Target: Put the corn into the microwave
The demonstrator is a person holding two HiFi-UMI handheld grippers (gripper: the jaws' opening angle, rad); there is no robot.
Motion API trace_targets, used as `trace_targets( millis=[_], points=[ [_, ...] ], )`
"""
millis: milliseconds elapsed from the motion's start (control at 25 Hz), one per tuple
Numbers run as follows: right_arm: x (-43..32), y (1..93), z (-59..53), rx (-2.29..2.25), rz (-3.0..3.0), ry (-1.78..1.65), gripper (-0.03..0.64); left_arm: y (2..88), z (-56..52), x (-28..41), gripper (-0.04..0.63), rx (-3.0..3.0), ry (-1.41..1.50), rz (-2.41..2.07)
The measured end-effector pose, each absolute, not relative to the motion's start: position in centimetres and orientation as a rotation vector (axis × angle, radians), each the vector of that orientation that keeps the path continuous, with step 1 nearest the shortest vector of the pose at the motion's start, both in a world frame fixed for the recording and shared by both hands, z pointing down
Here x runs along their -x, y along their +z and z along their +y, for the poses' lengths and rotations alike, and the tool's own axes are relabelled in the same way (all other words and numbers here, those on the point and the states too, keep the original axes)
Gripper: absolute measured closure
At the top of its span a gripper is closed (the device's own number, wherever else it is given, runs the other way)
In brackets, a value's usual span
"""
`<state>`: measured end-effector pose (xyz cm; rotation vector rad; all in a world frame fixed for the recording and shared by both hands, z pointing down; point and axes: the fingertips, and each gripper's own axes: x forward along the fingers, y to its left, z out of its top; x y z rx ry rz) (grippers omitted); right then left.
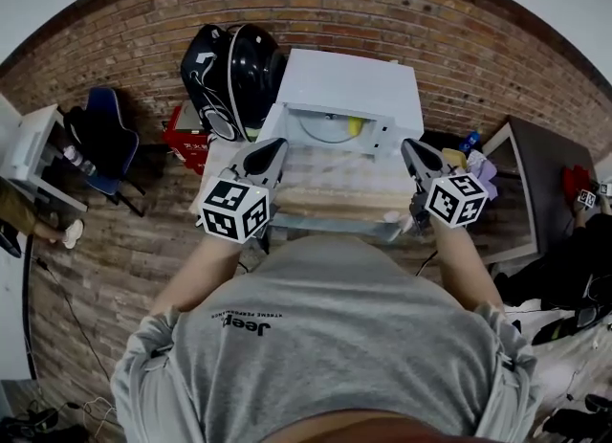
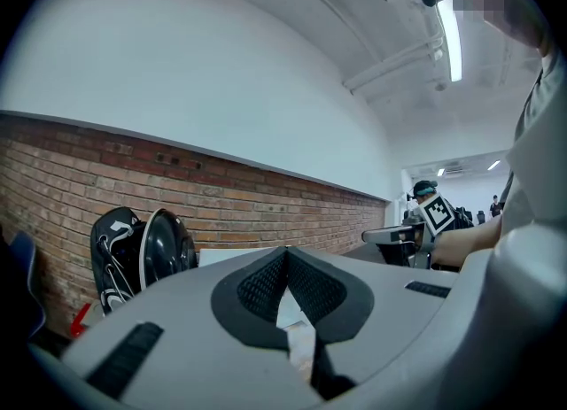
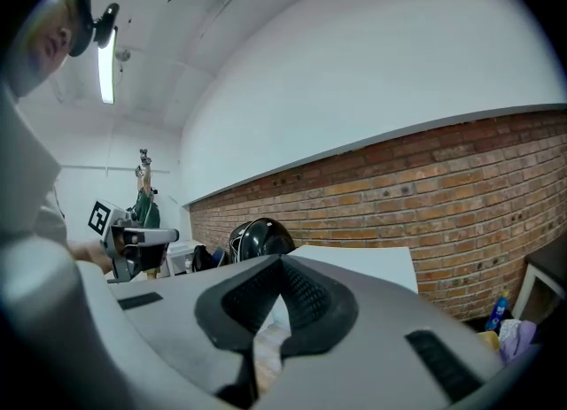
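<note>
A white microwave (image 1: pixel 349 87) stands at the far side of the wooden table (image 1: pixel 330 192), with its front open toward me. A small yellow thing that looks like the corn (image 1: pixel 355 126) lies inside it on the round plate. My left gripper (image 1: pixel 274 150) hovers over the table's left part and points at the microwave; its jaws (image 2: pixel 286 255) meet at the tips with nothing between them. My right gripper (image 1: pixel 412 150) is level with it on the right; its jaws (image 3: pixel 282 263) are also shut and empty. Both stay short of the microwave.
Two black helmets (image 1: pixel 232 76) rest against the brick wall, left of the microwave, with a red box (image 1: pixel 187 141) below them. A blue chair (image 1: pixel 105 130) stands further left. Bottles and small clutter (image 1: pixel 475 159) and a dark table (image 1: pixel 545 178) are on the right.
</note>
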<state>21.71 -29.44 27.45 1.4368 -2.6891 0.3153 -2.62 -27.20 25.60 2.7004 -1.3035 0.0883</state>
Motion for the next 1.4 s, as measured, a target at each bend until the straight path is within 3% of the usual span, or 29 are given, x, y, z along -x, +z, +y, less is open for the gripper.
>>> trace_targets(
  millis=[1400],
  points=[
    [-20.4,28.6,-30.1,-1.373,-2.712,0.321,0.6,26.2,-27.0,3.8,0.588,-2.662,0.085,-1.353]
  ],
)
